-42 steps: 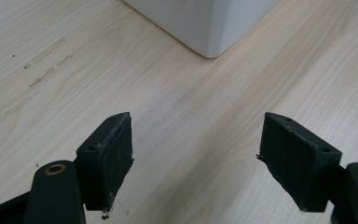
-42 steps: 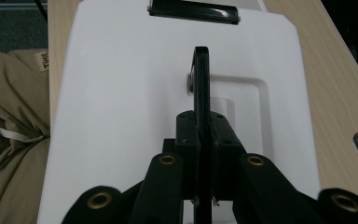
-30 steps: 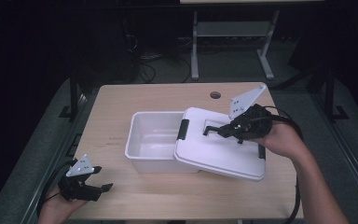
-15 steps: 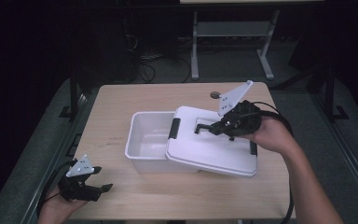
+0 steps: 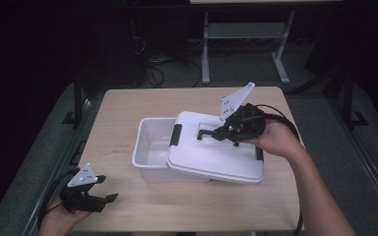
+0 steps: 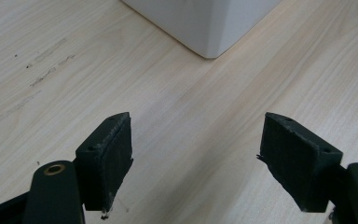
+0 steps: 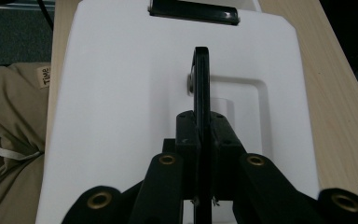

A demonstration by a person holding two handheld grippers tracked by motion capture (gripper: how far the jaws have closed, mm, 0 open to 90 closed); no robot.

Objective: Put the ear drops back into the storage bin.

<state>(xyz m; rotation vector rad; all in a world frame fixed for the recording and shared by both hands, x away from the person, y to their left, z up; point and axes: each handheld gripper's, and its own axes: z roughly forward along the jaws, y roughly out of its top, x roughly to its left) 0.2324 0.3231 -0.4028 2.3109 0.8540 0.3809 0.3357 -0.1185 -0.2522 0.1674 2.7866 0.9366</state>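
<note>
The right gripper (image 5: 215,133), at centre right of the high view, has its jaws pressed together on the black handle (image 7: 201,88) of a white lid (image 5: 211,157). The lid lies skewed over the right part of an open white box (image 5: 150,147) at the middle of the wooden table (image 5: 128,108), leaving the box's left part uncovered. The uncovered opening lies to the left of the gripper, so seating the lid likely calls for a leftward slide. The left gripper (image 5: 106,199), jaws spread and empty, rests at the lower left corner, well apart from the box.
</note>
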